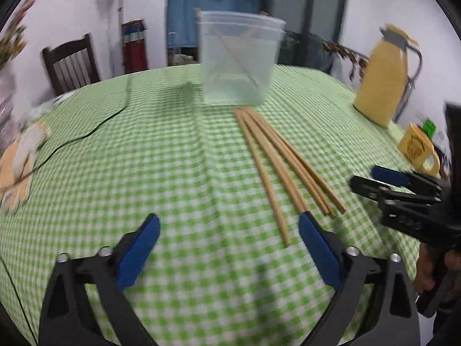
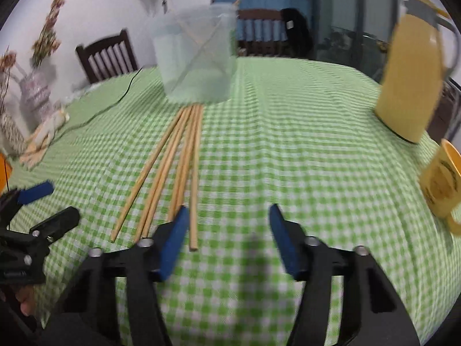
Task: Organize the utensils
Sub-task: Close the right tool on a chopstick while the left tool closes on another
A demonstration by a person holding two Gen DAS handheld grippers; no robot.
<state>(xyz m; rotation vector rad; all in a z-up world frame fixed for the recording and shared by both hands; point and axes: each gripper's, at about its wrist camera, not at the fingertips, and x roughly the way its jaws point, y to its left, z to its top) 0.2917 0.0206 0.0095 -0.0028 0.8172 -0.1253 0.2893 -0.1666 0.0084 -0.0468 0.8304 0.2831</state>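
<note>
Several wooden chopsticks (image 1: 276, 161) lie fanned on the green checked tablecloth, their far ends near a clear plastic container (image 1: 239, 57) that holds two more chopsticks. They also show in the right wrist view (image 2: 175, 167), in front of the container (image 2: 198, 54). My left gripper (image 1: 229, 222) is open and empty, just left of the chopsticks' near ends. My right gripper (image 2: 229, 213) is open and empty, its left finger beside the near chopstick ends. Each gripper shows in the other's view, the right one (image 1: 374, 178) and the left one (image 2: 54, 201).
A yellow thermos jug (image 1: 383, 77) and a yellow mug (image 1: 417, 150) stand at the right. A black cable (image 1: 86, 135) and pale gloves (image 1: 20, 161) lie at the left. A vase of dried flowers (image 2: 34, 86) stands far left. A wooden chair (image 1: 72, 63) is behind the table.
</note>
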